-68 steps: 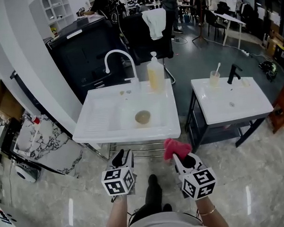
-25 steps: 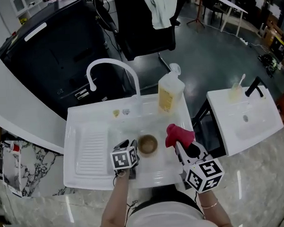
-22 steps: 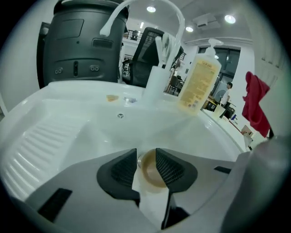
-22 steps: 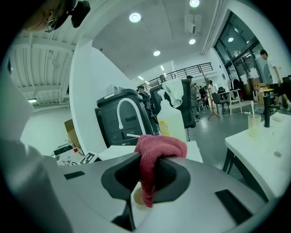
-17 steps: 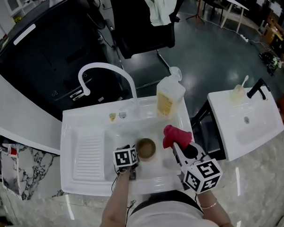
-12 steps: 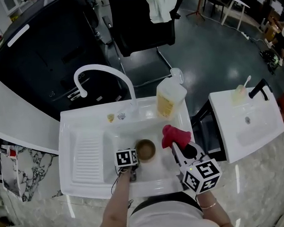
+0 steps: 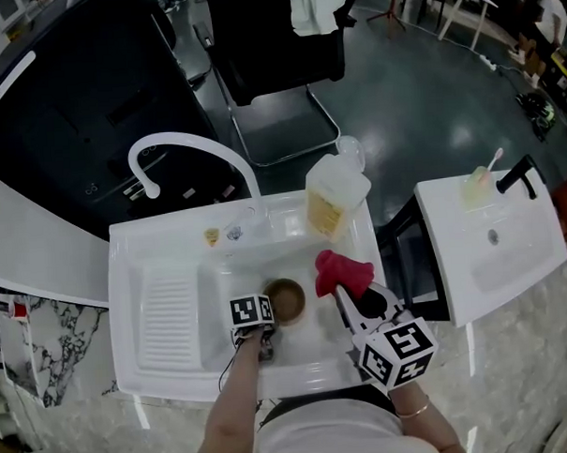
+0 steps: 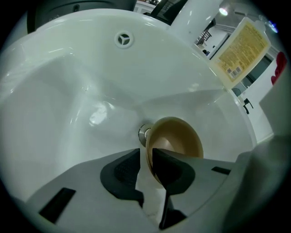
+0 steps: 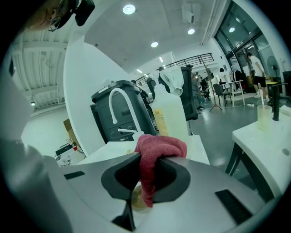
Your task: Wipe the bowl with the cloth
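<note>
A tan bowl lies tipped in the white sink basin; in the left gripper view the bowl stands on edge over the drain fitting. My left gripper reaches down into the basin, and its jaws are closing with the bowl's near rim between them; a thin gap still shows beside the left pad. My right gripper hovers above the basin's right side, shut on a red cloth. The cloth bunches out above the jaws.
A white arched faucet stands behind the basin, a yellow soap bottle at the back right corner, and a ribbed drainboard on the left. A second white basin with a black tap stands to the right. An overflow hole marks the far wall.
The view has closed in on the sink. My left gripper went down into the basin to the bowl's left rim. The right gripper with the cloth stayed beside the bowl.
</note>
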A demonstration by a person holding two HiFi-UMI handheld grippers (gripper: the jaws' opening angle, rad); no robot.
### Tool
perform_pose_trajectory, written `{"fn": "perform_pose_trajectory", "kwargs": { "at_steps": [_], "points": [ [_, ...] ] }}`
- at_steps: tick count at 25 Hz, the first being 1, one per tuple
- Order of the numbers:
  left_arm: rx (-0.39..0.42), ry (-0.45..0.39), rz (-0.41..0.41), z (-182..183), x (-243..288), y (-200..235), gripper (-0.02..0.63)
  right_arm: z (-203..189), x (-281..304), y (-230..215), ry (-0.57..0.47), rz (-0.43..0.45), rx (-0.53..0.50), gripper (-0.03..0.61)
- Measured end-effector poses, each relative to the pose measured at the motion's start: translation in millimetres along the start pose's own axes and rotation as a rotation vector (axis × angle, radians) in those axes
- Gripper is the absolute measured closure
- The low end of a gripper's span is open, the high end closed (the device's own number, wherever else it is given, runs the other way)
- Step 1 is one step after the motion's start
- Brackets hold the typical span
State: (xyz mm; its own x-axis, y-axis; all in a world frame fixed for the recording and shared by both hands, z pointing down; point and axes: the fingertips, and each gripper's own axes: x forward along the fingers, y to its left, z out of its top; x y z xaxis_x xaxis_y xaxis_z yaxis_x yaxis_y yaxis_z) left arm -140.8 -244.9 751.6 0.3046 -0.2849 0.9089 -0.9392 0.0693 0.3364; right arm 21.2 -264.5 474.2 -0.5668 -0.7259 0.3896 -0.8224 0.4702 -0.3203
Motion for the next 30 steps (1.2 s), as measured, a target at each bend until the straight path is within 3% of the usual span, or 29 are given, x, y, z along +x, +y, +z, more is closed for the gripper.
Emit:
{"fn": "perform_pose_trajectory", "kwargs": {
  "at_steps": [9, 16, 24, 30],
  "points": [
    [-0.031, 0.016, 0.026, 0, 8, 2, 0.571, -4, -3, -7, 0.005, -0.008, 0.007, 0.526],
    [0.005, -0.006, 0.044, 3, -8, -5, 0.583, -5, -7, -2, 0.002, 0.007, 0.008, 0.526],
    [0.074, -0.182, 0.004, 35, -73, -37, 0.583, -2, -10, 21, -0.009, 0.058, -0.013, 0.526],
    [0.163, -0.326, 0.028, 56, -132, -56, 0.584, 2, -18, 42, -0.036, 0.093, -0.03, 0.526]
  ]
}}
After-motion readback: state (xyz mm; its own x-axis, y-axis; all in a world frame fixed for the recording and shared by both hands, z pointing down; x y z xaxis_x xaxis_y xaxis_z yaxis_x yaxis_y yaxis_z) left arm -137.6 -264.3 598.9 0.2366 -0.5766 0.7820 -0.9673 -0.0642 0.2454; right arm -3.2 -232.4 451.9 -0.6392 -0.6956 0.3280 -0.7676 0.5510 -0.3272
